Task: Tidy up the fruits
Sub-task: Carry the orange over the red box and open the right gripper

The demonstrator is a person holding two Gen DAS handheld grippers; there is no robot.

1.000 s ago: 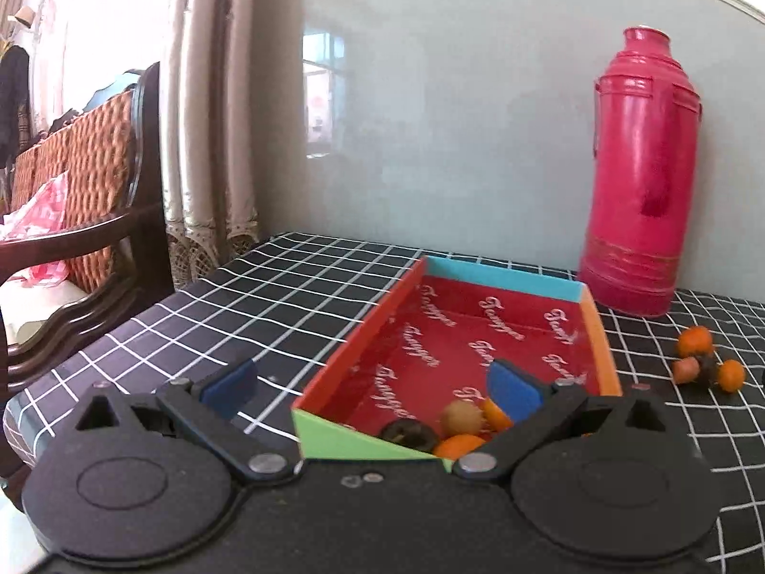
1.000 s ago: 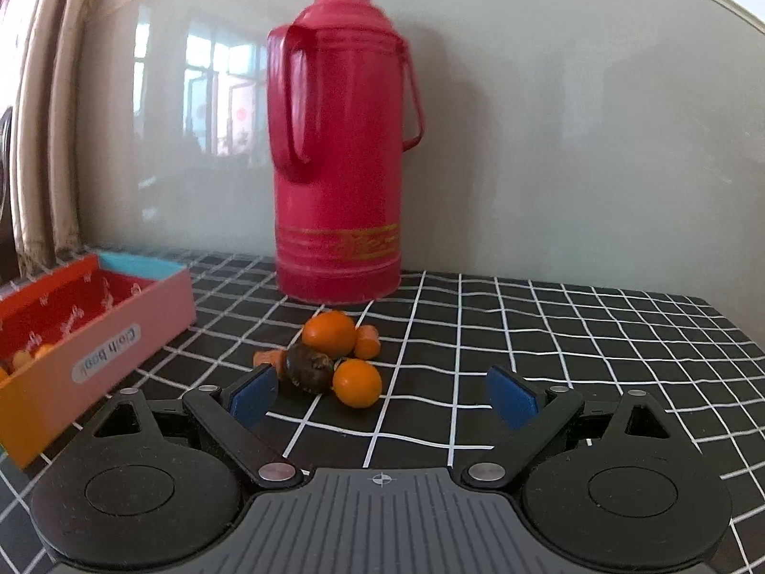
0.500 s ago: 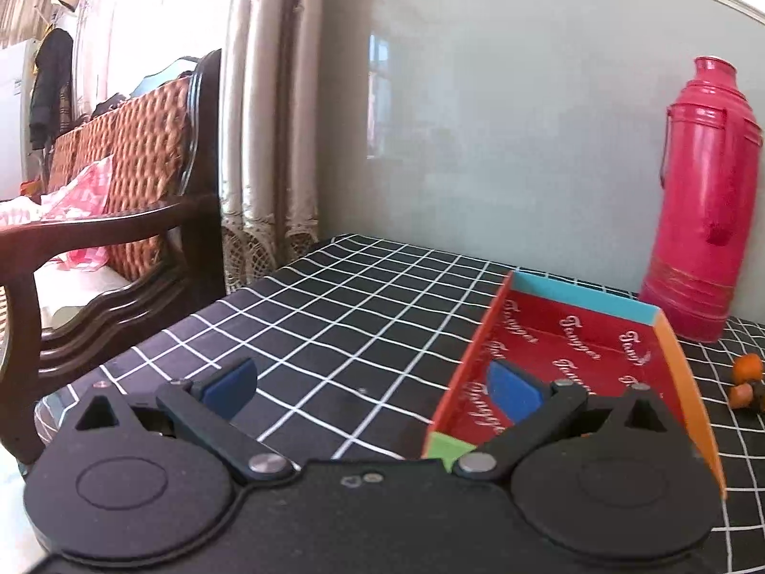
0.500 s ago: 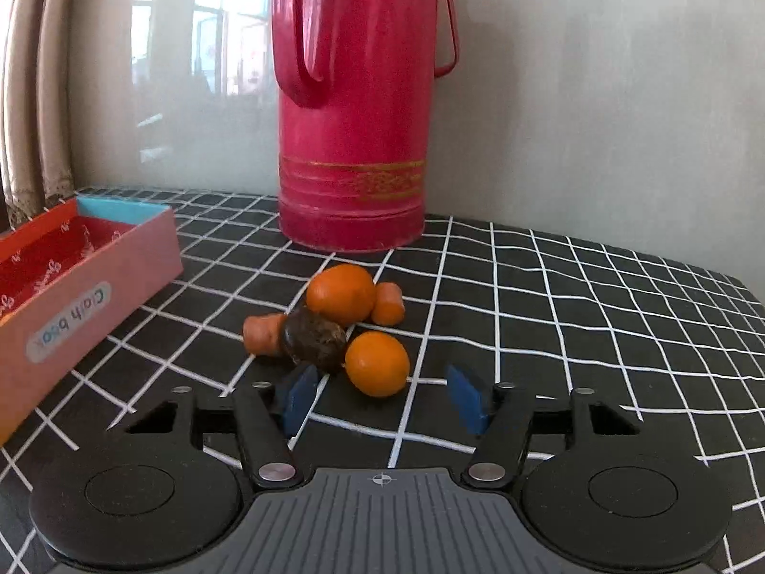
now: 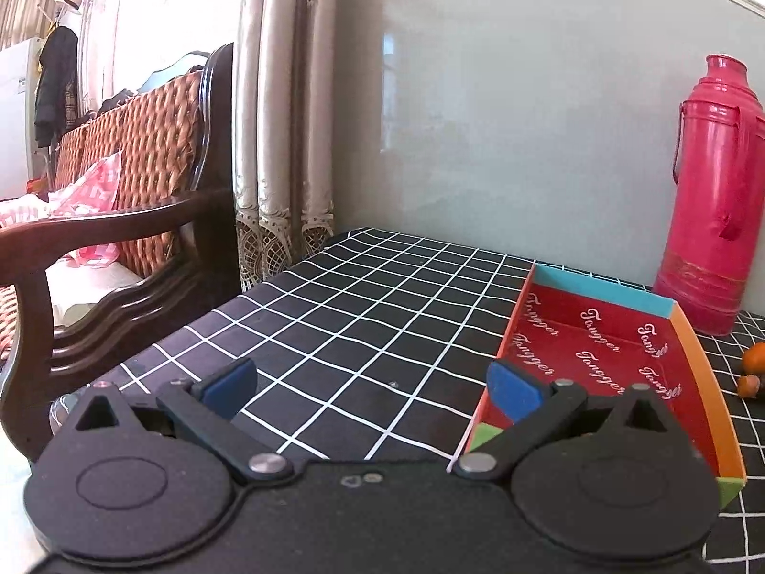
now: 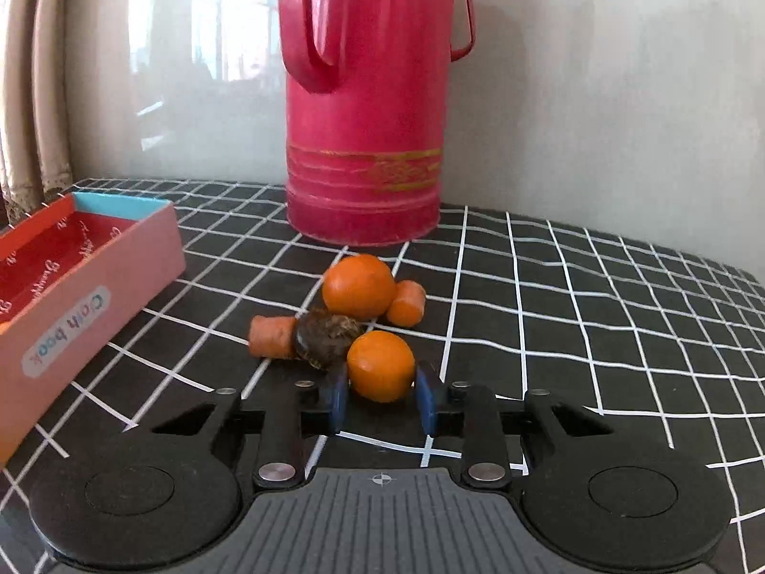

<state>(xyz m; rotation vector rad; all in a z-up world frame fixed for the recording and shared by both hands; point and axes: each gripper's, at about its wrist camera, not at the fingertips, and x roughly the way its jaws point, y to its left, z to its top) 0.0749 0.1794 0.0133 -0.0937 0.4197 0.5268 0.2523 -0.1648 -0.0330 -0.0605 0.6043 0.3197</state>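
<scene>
One near orange sits dead ahead between the just-closing right hand-held gripper pads; left hand-held gripper spread, far off.

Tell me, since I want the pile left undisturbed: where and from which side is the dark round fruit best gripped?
Grip the dark round fruit across its upper half, coming from above. A carrot piece touches its left side, the near orange its right and the far orange sits behind, so only the top is free. The right gripper is now closed around the near orange.
</scene>
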